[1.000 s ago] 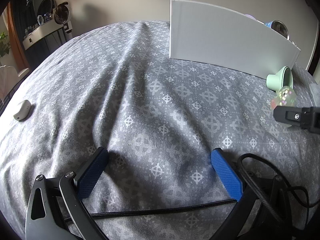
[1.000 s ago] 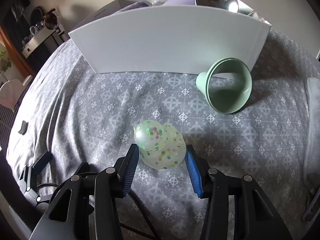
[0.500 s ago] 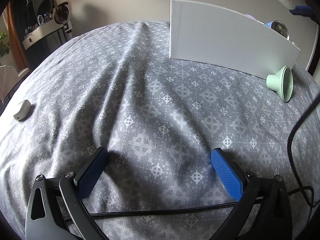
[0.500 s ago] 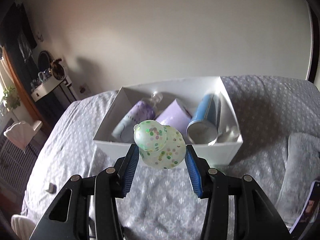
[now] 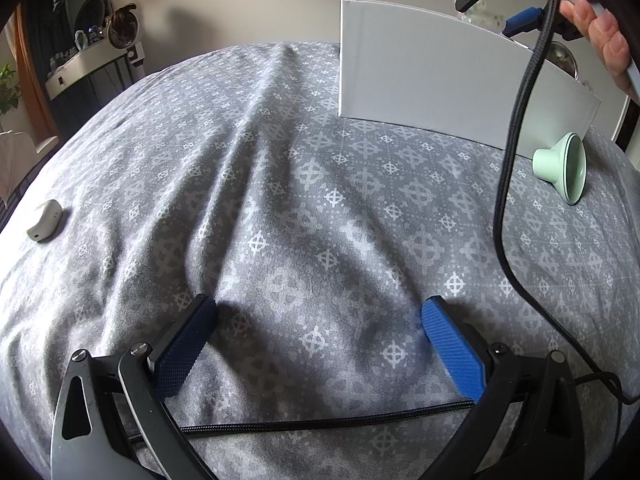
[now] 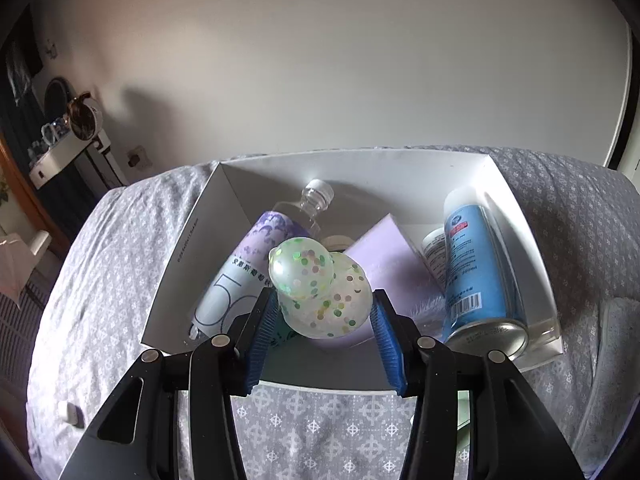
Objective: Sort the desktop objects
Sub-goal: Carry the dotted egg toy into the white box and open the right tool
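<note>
My right gripper point(image 6: 324, 312) is shut on a translucent toy duck with coloured dots point(image 6: 320, 288) and holds it in the air over the open white box point(image 6: 176, 264). The box holds a clear bottle with a purple label point(image 6: 256, 264), a lilac packet point(image 6: 388, 256) and a blue spray can point(image 6: 476, 264). In the left wrist view the right gripper point(image 5: 496, 16) shows above the box's white wall point(image 5: 432, 80). My left gripper point(image 5: 316, 340) is open and empty, low over the grey patterned bedspread point(image 5: 280, 200). A mint green funnel-shaped cup point(image 5: 564, 166) lies on its side by the box.
A small white case point(image 5: 45, 220) lies at the far left of the bedspread. A black cable point(image 5: 516, 152) hangs down from the right gripper across the left wrist view. A white shelf with clutter point(image 5: 92, 60) stands by the wall at the back left.
My right gripper lifted the duck off the bedspread and carried it forward, up over the box. My left gripper has not moved.
</note>
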The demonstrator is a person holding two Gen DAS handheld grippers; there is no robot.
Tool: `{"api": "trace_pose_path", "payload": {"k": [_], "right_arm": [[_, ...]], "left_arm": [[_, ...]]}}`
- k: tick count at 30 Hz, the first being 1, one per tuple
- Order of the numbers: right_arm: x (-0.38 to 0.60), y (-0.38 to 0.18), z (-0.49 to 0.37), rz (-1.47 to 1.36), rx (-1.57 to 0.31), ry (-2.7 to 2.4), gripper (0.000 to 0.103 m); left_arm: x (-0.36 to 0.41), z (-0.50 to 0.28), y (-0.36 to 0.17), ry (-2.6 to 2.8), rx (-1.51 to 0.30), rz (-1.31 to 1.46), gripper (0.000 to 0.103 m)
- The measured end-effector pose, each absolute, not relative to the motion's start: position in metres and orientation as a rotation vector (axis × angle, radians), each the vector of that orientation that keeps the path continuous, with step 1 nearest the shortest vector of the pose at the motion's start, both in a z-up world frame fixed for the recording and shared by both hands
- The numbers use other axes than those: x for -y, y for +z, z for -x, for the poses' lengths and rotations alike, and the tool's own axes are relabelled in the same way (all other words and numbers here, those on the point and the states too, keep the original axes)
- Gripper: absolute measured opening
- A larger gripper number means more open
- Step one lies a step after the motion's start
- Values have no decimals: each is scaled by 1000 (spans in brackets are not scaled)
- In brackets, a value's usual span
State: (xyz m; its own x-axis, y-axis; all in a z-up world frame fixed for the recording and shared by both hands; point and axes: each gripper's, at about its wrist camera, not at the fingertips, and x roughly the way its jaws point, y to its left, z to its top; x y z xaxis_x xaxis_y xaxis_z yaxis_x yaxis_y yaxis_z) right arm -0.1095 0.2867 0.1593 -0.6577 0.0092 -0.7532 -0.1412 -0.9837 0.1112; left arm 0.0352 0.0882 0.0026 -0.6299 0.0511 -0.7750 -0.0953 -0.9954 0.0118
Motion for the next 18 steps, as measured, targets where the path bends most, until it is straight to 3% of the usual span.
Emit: {"api": "trace_pose_path", "payload": {"k": [3, 5, 6, 12, 18], "right_arm": [[-284, 160, 101, 1257, -199, 2773, 51], [-284, 162, 90, 1231, -172, 2777, 71], [-285, 165, 84, 1216, -162, 2778, 74], [-294, 169, 24, 1154, -186, 2844, 75], [-322, 130, -44, 1201, -258, 2832, 77]], "left_arm": [[-88, -35, 3, 2764, -79, 1312, 103], [-88, -35, 3, 2764, -79, 1312, 103], [-88, -35, 3, 2764, -79, 1312, 103], [-88, -35, 3, 2764, -79, 1312, 103], [-88, -35, 3, 2764, -79, 1311, 103]]}}
